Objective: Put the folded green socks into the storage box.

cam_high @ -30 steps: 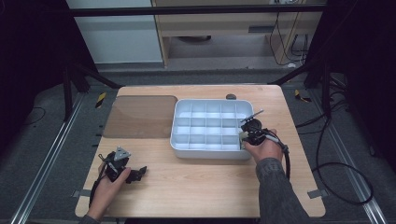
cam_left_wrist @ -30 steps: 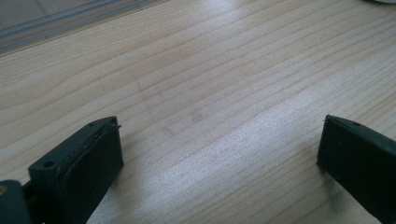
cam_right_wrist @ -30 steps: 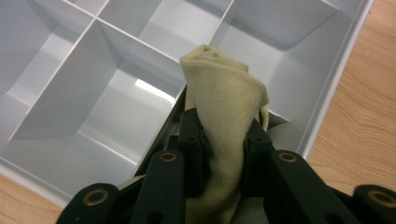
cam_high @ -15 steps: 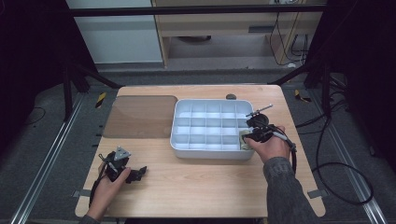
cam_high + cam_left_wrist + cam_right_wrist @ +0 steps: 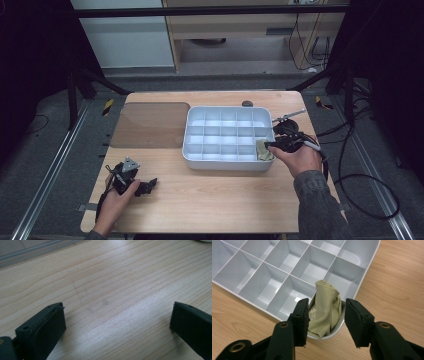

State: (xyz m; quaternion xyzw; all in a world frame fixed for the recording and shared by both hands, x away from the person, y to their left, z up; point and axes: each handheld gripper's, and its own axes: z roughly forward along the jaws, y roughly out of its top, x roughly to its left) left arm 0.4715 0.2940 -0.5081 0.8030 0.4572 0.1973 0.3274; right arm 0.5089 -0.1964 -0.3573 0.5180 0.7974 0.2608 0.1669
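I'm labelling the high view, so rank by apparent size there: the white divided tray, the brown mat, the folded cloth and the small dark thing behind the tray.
1. Brown mat and white divided tray: too alike to rank.
2. Folded cloth.
3. Small dark thing.

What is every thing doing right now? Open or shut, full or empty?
Tray: white, lid off, one near corner cell filled, the other cells empty.
Cloth: olive, bunched up, standing in that corner cell.
Lid: brownish, flat on the table beside the tray.
Right gripper: jaws have just been closing, either side of the cloth, not pressing it.
Left gripper: jaws open, nothing between.
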